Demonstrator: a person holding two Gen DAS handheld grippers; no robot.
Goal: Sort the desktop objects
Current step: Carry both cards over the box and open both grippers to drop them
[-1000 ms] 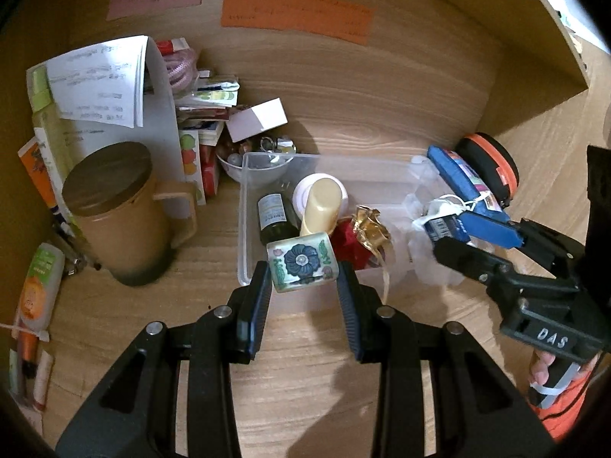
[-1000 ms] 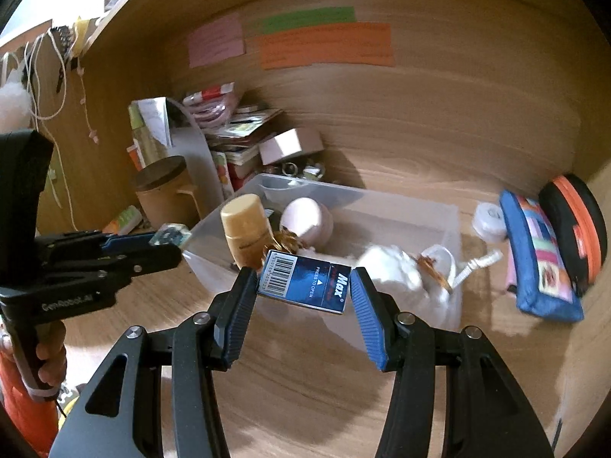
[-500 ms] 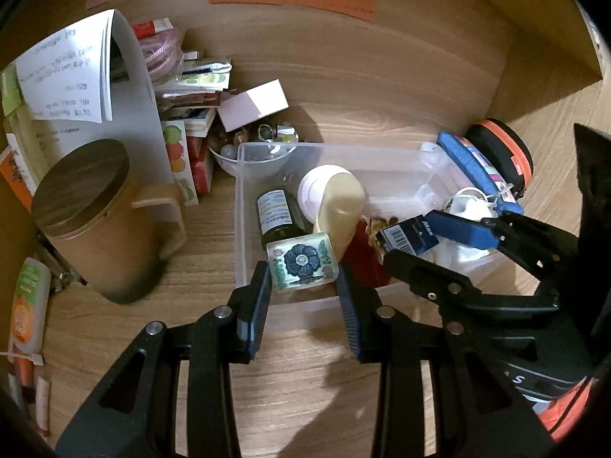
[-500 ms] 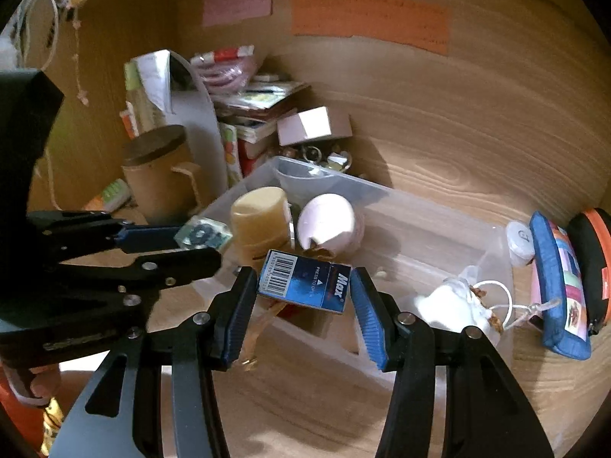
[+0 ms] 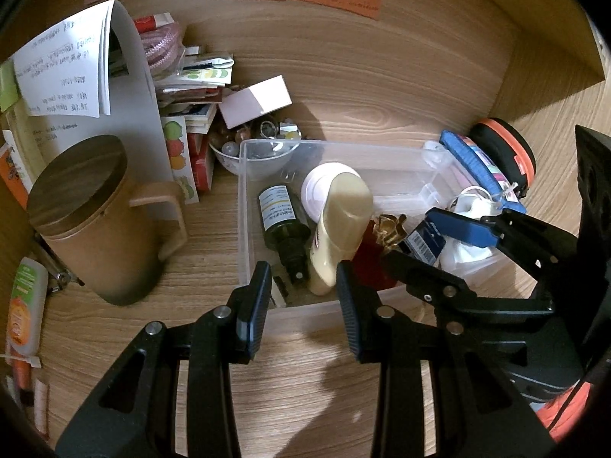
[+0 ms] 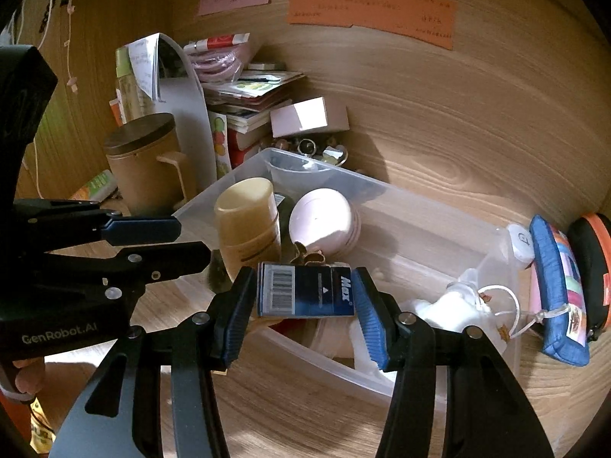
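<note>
A clear plastic bin holds a dark bottle, a cream tube, a white round jar, a gold ribbon and a white pouch. My left gripper is open and empty above the bin's near wall; it also shows in the right wrist view. My right gripper is shut on a dark blue Max box and holds it over the bin.
A brown lidded mug stands left of the bin. Papers, booklets and a small white box pile behind it. A bowl of trinkets touches the bin's back. A blue pouch and black-orange case lie right.
My left gripper has opened and the flowered tile it held is gone from its fingers. My right gripper has carried the blue box further over the bin.
</note>
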